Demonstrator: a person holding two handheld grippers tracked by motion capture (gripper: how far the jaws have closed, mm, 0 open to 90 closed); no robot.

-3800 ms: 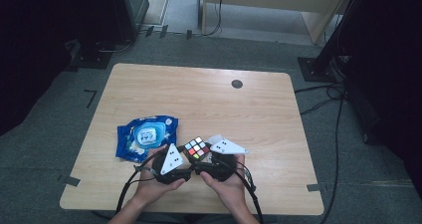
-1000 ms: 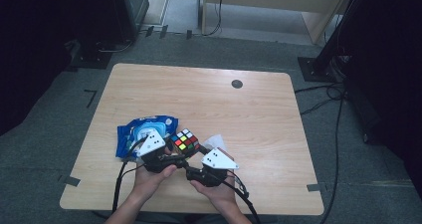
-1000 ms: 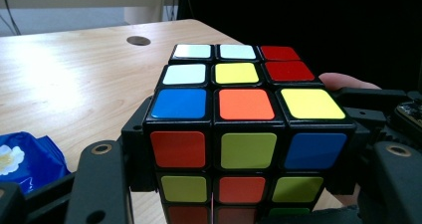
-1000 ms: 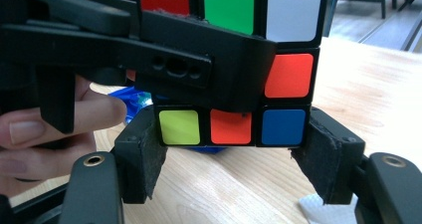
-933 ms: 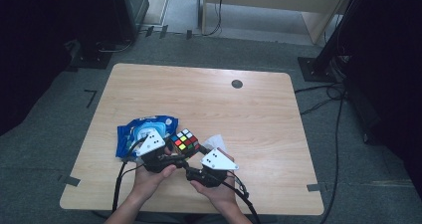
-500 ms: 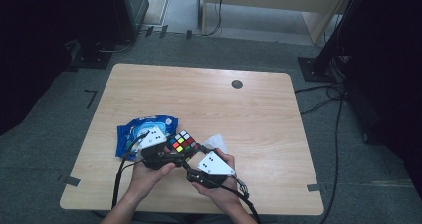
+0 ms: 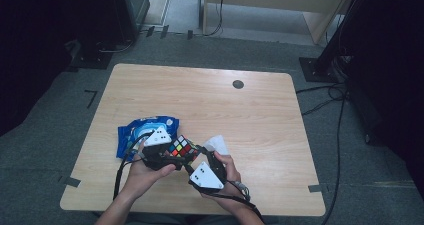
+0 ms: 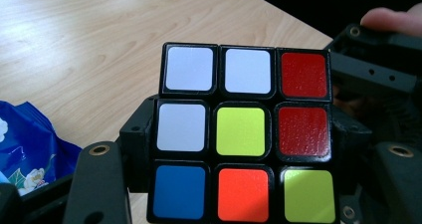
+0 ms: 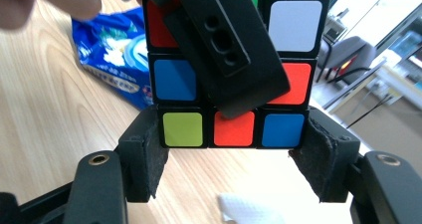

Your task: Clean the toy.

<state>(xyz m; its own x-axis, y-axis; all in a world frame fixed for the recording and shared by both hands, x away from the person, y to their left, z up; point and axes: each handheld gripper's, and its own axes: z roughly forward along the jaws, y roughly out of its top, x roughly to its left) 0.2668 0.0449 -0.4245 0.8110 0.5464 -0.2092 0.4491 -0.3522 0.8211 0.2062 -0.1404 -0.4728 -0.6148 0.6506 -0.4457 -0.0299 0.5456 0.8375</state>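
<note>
Tongs [image 7: 176,157] clamp cube [image 7: 181,148]; blue packet [image 7: 134,135] beside.

Office or lab: wooden table [image 7: 260,110], carpet [image 7: 360,185], floor cables [image 7: 340,115].

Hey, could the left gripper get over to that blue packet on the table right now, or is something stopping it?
Probably not right away. The blue packet lies open on the table just beside the left gripper, nothing between them, but its jaws are shut on the puzzle cube, which the right gripper also clamps.
</note>
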